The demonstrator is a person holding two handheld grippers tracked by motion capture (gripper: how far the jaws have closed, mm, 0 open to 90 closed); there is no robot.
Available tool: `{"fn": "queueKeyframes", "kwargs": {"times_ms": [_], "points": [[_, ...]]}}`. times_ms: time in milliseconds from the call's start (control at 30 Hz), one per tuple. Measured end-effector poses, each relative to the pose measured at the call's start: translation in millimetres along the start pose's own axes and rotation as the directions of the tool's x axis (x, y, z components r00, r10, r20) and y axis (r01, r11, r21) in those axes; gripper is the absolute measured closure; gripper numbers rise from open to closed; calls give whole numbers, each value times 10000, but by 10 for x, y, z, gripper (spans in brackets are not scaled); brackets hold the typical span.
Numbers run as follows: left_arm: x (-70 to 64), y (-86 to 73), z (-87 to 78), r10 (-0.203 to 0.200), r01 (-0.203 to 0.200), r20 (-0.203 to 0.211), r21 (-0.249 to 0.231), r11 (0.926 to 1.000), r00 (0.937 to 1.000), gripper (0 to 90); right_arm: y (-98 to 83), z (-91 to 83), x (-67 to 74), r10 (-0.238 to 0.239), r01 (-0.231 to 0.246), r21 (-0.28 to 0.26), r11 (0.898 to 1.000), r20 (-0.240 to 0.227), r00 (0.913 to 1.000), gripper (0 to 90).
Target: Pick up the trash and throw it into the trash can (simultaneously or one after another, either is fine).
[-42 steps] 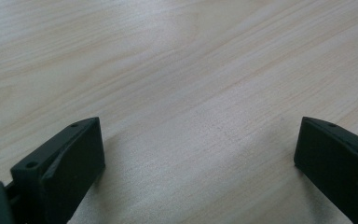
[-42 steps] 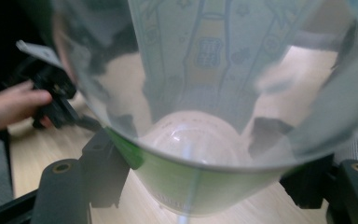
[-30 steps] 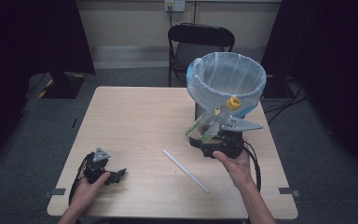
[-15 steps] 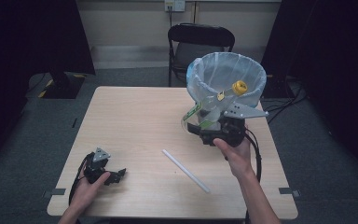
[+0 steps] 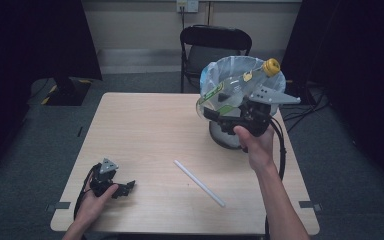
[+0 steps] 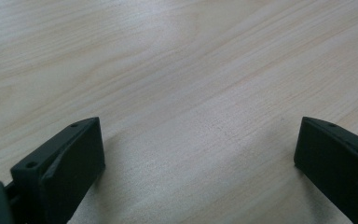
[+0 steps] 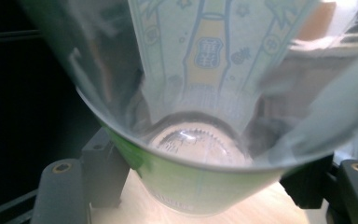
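Bottle (image 5: pixel 235 85): clear plastic, yellow cap; I hold it clamped in my right gripper (image 5: pixel 230 107) over the bin (image 5: pixel 220 135). It lies tilted, cap toward the bin's far right rim. Left gripper (image 5: pixel 125 187), well left of the bin: jaws wide, empty.

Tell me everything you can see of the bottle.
The bottle is clear plastic, apparently empty, with a green-edged printed label and a yellow cap. It lies tilted, cap end raised over the rim of the lined bin, off the table. The right gripper clamps its lower body, jaws on either side.
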State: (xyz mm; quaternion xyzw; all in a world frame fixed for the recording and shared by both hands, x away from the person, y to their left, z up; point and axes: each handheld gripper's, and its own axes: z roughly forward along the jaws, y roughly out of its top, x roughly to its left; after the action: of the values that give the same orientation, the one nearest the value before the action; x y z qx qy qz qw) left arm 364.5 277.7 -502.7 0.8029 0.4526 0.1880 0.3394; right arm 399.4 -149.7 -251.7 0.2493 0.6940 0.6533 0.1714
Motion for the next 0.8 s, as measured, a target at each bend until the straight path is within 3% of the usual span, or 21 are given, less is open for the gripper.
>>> {"fn": "queueKeyframes", "kwargs": {"times_ms": [100, 400, 800], "points": [[0, 0, 0, 1, -1, -5, 6, 10000, 10000, 11, 106, 38, -84, -26, 26, -62, 10000, 69, 10000, 278], [2, 0, -1, 23, -23, 0, 13, 10000, 10000, 11, 193, 124, -231, 114, -111, -173, 9998, 182, 9998, 278], [1, 0, -1, 5, -5, -2, 9, 10000, 10000, 11, 388, 172, -567, 394, -397, 17, 9992, 1004, 9942, 279]]}}
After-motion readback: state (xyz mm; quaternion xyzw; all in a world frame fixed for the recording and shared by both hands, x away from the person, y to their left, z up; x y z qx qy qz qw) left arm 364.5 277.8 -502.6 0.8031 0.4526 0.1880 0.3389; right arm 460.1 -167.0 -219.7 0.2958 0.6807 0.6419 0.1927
